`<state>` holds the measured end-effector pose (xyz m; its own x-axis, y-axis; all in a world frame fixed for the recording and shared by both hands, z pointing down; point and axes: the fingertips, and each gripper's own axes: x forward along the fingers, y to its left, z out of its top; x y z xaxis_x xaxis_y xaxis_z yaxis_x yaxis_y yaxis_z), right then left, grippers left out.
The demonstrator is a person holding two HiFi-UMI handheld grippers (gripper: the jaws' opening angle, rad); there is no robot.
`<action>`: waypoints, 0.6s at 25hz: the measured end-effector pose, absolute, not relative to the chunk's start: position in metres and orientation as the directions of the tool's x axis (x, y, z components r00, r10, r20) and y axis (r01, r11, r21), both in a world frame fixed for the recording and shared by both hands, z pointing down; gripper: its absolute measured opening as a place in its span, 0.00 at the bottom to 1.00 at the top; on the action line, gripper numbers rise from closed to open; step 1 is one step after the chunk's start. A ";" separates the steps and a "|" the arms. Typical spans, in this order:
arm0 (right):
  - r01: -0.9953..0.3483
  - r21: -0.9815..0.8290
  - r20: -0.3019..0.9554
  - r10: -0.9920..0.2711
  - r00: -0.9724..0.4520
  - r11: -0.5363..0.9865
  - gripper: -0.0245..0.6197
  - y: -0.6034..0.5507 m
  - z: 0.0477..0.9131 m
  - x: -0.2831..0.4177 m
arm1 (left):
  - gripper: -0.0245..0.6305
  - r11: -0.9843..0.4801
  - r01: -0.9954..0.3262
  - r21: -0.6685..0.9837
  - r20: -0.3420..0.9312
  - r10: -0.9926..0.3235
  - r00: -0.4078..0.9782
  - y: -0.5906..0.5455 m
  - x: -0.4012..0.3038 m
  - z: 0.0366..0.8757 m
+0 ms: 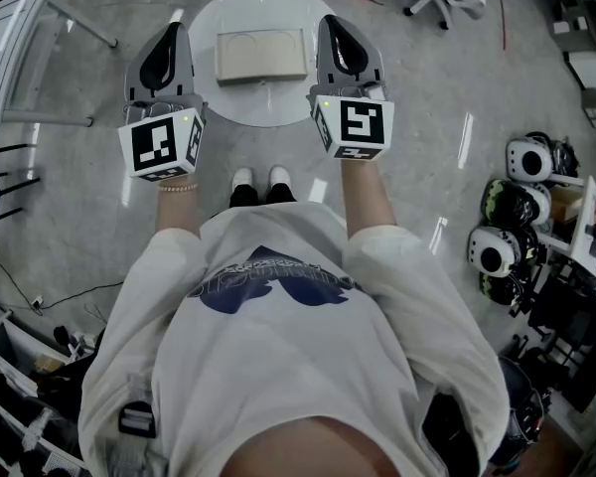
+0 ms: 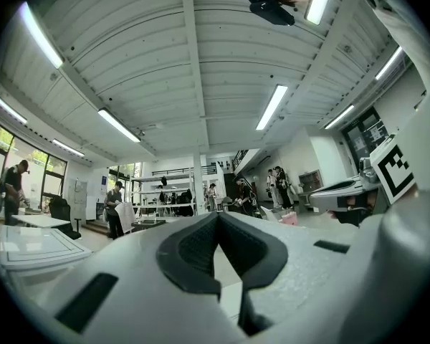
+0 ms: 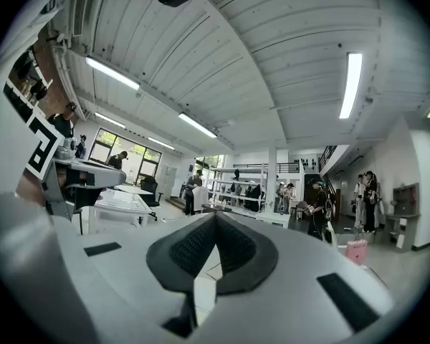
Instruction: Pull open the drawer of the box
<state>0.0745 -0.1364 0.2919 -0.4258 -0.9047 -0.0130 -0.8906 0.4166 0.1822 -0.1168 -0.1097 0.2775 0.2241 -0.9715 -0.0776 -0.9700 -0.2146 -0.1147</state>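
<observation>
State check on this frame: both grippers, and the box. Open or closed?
left gripper: shut, empty, not touching the box.
right gripper: shut, empty, not touching the box.
box: closed, nothing pulled out, sitting on the round table.

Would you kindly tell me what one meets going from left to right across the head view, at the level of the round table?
The left claw → the beige box → the right claw.
</observation>
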 end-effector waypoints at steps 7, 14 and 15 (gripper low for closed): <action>-0.897 0.015 -0.028 -0.896 -0.443 0.443 0.07 -0.140 0.298 0.092 | 0.08 -0.222 -0.969 -0.106 -0.047 -0.973 0.228 -0.115 -0.127 0.282; -0.929 -0.042 0.128 -0.920 -0.370 0.368 0.29 -0.145 0.365 0.117 | 0.21 -0.229 -0.970 -0.084 -0.027 -0.972 0.232 -0.127 -0.133 0.293; -0.934 -0.047 0.166 -0.920 -0.356 0.353 0.29 -0.145 0.381 0.119 | 0.21 -0.233 -0.969 -0.083 -0.023 -0.971 0.236 -0.129 -0.133 0.295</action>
<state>0.1191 -0.1451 0.3813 -0.3559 -0.9197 0.1657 -0.9344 0.3531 -0.0470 -0.1332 -0.1294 0.2946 0.2360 -0.9715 -0.0226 -0.9689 -0.2334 -0.0825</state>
